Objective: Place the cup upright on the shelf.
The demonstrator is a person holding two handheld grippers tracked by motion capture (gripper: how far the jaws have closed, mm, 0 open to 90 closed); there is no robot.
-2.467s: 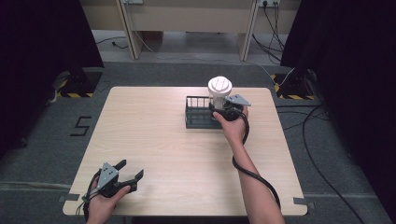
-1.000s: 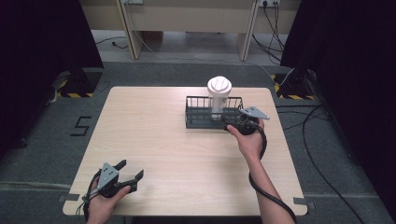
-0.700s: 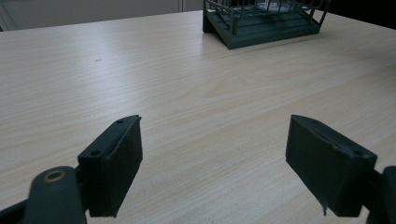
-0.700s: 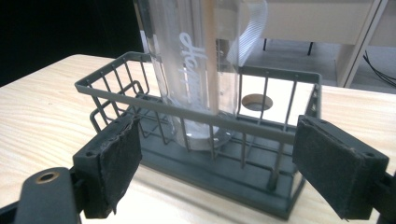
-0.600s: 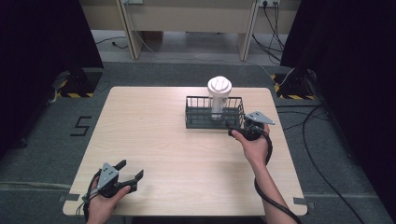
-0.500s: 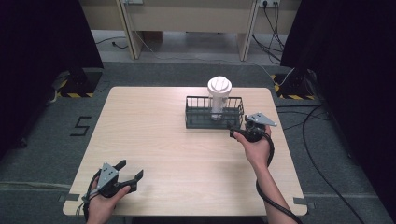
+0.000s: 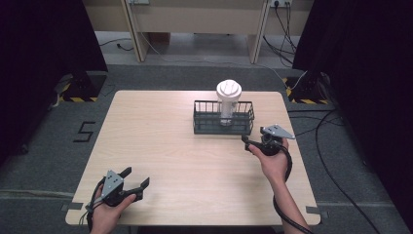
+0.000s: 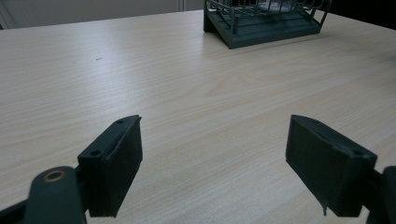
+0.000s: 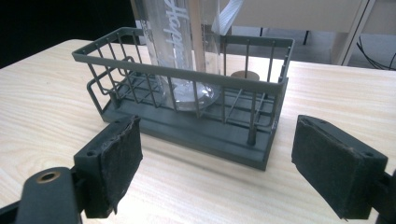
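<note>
A clear tumbler (image 7: pixel 228 100) with a white lid stands upright inside a dark wire basket (image 7: pixel 223 126) on the far right part of the wooden surface (image 7: pixel 165 141). The right tongs (image 7: pixel 247 142) sit just near and right of the basket, released and holding nothing, having narrowed slightly. The left tongs (image 7: pixel 136 179) rest at the near left edge, released and well apart from the basket.

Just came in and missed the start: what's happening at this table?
A person holds a gripper in each hand. A clear cup with a white lid stands upright in a dark wire basket. The right gripper sits just off the basket's near right corner, jaws open and empty. The left gripper rests open near the table's front edge.
</note>
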